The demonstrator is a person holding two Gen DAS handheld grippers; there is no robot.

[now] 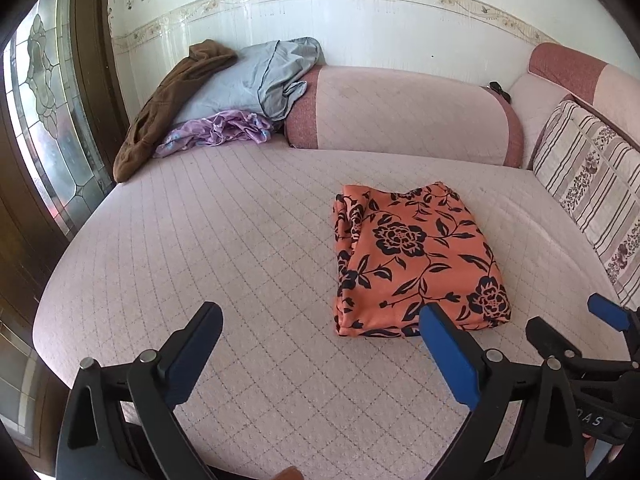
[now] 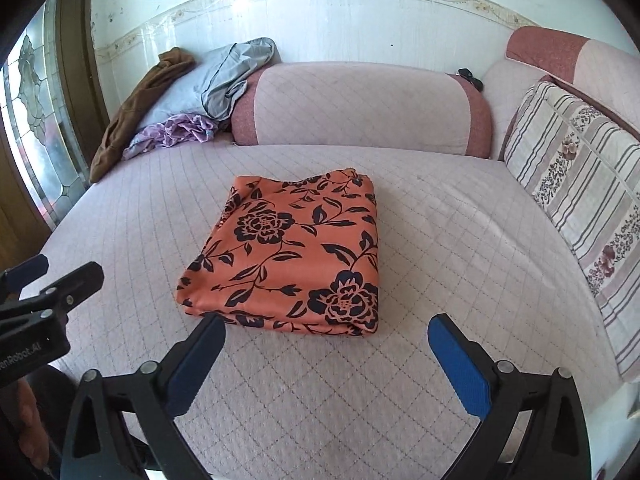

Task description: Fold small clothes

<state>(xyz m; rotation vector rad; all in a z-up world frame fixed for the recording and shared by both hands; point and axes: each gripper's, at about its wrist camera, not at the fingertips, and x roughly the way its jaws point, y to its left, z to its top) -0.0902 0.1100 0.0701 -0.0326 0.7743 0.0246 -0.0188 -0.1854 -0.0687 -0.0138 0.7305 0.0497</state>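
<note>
On the quilted pink seat (image 2: 440, 240) of a corner sofa lies an orange cloth (image 2: 292, 256) printed with black flowers and leaves, folded into a neat, thick rectangle with its layered edge toward the cameras. It sits flat and alone in the middle of the seat, touched by neither tool.

The left gripper (image 1: 320, 320) hangs above the bare seat with its jaws spread wide and nothing between them; in its own view the cloth lies just beyond and to the right, the right blue pad (image 1: 448, 356) overlapping the cloth's near edge in the picture only. The right gripper (image 2: 328, 328) is likewise wide open and empty – the cloth's near edge shows straight ahead between its two fingertips, a little beyond them. Each tool shows at the edge of the other's view, so the two are side by side, close together.

At the far left of the sofa a heap of other clothes is piled against the wall – a brown garment (image 1: 168, 108), a grey one (image 1: 256, 76) and a crumpled purple one (image 1: 224, 128) – well apart from the folded cloth. A pink back cushion (image 2: 360, 108) stands behind the seat, with a small dark object (image 2: 471, 77) on its right end, too small to tell. A striped, flowered pillow (image 2: 580, 200) leans along the right side
</note>
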